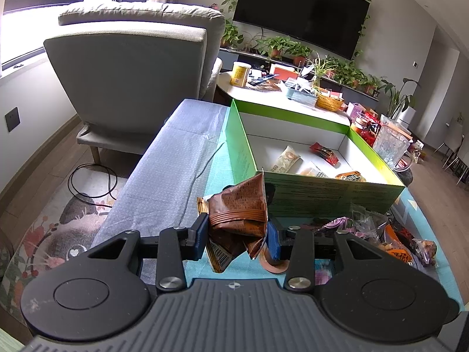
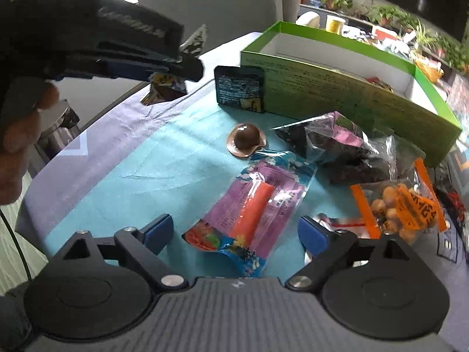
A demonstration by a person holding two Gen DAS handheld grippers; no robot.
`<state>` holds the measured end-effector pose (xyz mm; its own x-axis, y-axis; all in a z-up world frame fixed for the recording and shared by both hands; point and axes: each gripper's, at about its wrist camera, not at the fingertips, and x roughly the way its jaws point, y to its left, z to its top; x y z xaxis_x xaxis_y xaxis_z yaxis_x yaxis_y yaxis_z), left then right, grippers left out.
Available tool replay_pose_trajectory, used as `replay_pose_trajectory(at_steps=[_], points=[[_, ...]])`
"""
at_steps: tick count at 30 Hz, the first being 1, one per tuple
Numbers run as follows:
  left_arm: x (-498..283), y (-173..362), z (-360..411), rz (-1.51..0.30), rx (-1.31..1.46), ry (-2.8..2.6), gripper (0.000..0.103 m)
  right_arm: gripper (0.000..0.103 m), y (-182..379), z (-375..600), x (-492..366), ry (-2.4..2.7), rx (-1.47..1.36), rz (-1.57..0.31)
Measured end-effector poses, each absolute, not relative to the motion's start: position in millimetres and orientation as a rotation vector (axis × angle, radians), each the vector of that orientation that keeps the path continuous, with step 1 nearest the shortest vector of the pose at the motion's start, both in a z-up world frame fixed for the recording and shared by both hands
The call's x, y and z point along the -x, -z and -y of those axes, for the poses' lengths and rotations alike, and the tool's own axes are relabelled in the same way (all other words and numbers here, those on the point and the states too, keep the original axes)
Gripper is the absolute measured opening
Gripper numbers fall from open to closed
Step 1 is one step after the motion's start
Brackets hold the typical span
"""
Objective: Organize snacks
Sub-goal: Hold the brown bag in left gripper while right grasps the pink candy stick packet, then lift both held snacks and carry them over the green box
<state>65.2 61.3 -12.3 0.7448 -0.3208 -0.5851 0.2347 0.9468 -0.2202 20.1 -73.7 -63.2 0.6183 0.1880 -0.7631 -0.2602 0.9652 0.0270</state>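
Note:
My left gripper (image 1: 237, 236) is shut on a crumpled brown snack packet (image 1: 239, 205), held above the teal cloth just in front of the green box (image 1: 331, 193). Several wrapped snacks (image 1: 288, 158) lie inside the box. In the right wrist view that same left gripper (image 2: 187, 64) shows at upper left, with the packet (image 2: 165, 83) hanging from it. My right gripper (image 2: 236, 233) stands open low over a purple and blue sausage packet (image 2: 255, 199), its pads on either side and apart from it. A brown round chocolate (image 2: 246, 139), a dark packet (image 2: 240, 89) and clear bags (image 2: 401, 205) lie around.
The green box (image 2: 346, 88) stands at the back right of the teal cloth (image 2: 132, 176). A grey armchair (image 1: 132, 67) stands behind the bench on the left. A cluttered white table (image 1: 263, 94) and a glass jug (image 1: 391, 145) lie beyond the box. A hand (image 2: 20, 129) holds the left gripper.

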Motion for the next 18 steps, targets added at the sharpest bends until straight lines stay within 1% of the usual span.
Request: replay_pose_trajectory(at_steps=[1,6,7,8,18], points=[[-65.1,11.8,-60.4,-0.662,0.134,0.307,0.037,0.069,62.0,75.7,-19.0,-0.248,0.086,-0.853],[-61.3,5.1,-54.7,-0.635,0.123,0.327,0.037,0.056,55.6,88.1,-11.9,-0.255,0.059,-0.81],[-61.0,3.8,-53.2,-0.631,0.119,0.328,0.037,0.051,53.4,91.4,-9.2,-0.267,0.049,-0.794],[-61.0,2.4,-51.7,-0.628,0.116,0.328,0.037,0.049,50.9,94.0,-6.9,-0.279,0.041,-0.783],[-58.8,-3.1,-41.0,-0.624,0.096,0.331,0.037,0.049,32.6,125.0,13.0,-0.302,0.005,-0.682]])
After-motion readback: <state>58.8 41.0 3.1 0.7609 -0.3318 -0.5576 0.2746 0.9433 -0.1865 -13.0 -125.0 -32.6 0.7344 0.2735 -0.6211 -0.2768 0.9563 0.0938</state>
